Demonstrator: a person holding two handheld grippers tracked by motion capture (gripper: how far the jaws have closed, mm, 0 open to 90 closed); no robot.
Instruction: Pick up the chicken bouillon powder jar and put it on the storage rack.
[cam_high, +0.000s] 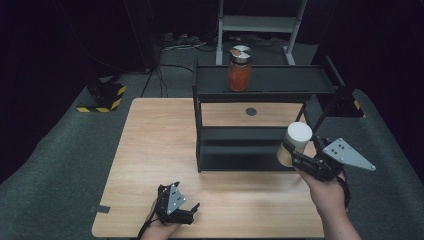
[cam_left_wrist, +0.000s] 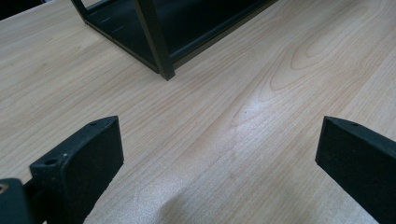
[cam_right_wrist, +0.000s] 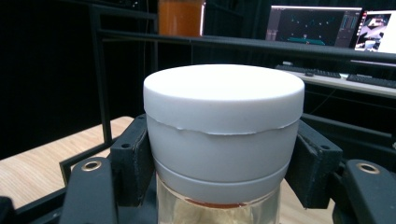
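The white-lidded jar (cam_high: 295, 143) stands upright, long axis vertical, lid upward, held above the worktop (cam_high: 160, 150) at the right front corner of the black shelf rack (cam_high: 250, 125). The right gripper (cam_high: 300, 159) has its fingers clamped on it (clear body, pale contents). The left gripper (cam_high: 186, 209) rests low, fingers apart.
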